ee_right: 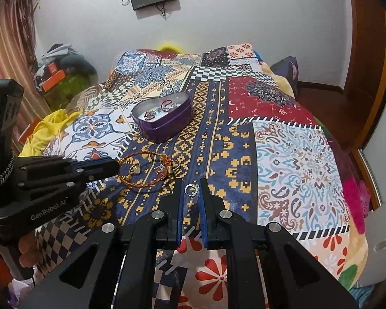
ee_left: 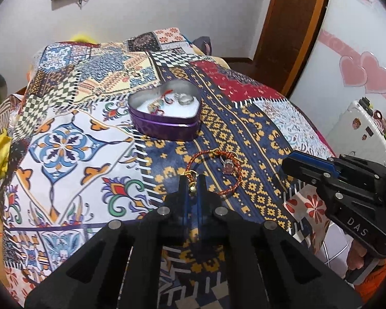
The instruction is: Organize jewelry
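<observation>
A purple heart-shaped metal tin (ee_left: 164, 126) has a silvery inside. The braided cord bracelet (ee_left: 213, 172) is red and gold. The patchwork bedspread (ee_right: 296, 159) mixes navy-and-yellow geometric, black-white checks, red florals.

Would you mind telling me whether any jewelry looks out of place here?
Yes. The red braided bracelet and a small silver ring lie loose on the patterned bedspread, outside the purple heart-shaped tin that already holds other pieces. The left gripper is closed at the bracelet's edge; the right gripper straddles the ring.
</observation>
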Demonstrator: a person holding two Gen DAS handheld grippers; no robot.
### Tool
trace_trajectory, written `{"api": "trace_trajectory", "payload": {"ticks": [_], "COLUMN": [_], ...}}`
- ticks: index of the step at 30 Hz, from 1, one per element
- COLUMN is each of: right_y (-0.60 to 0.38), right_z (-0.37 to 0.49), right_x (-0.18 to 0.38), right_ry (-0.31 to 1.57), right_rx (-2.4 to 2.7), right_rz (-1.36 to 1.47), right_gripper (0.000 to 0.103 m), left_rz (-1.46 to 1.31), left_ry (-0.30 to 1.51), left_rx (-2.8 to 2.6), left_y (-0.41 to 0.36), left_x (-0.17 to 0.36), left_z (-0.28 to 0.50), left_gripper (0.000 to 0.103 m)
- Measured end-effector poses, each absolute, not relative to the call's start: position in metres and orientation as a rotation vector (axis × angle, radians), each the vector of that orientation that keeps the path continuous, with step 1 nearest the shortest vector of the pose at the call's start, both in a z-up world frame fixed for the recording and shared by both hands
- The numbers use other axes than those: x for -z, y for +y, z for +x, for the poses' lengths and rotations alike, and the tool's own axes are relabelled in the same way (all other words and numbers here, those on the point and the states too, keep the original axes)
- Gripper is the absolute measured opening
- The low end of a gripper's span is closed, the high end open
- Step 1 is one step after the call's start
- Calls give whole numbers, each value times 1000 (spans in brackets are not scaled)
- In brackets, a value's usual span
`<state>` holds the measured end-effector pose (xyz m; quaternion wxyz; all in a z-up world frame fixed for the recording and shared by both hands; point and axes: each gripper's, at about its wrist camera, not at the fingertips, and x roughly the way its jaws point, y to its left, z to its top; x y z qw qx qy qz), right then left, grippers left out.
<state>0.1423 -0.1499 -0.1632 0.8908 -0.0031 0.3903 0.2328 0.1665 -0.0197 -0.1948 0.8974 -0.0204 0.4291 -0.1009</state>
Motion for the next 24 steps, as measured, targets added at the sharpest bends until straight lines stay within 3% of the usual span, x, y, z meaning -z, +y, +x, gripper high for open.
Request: {"api": "trace_trajectory", "payload": {"ticks": [24], "right_y": [-140], "right_z": [161], "right_x": [138], "right_ry": [737], "right_rx": [-496], "right_rz": [15], "right_gripper": [10], "left_rz": [-60], "left_ry": [694], "left_rx": [174], "left_y": [10], "left_x": [127], "left_z": [172], "left_gripper": [4]}}
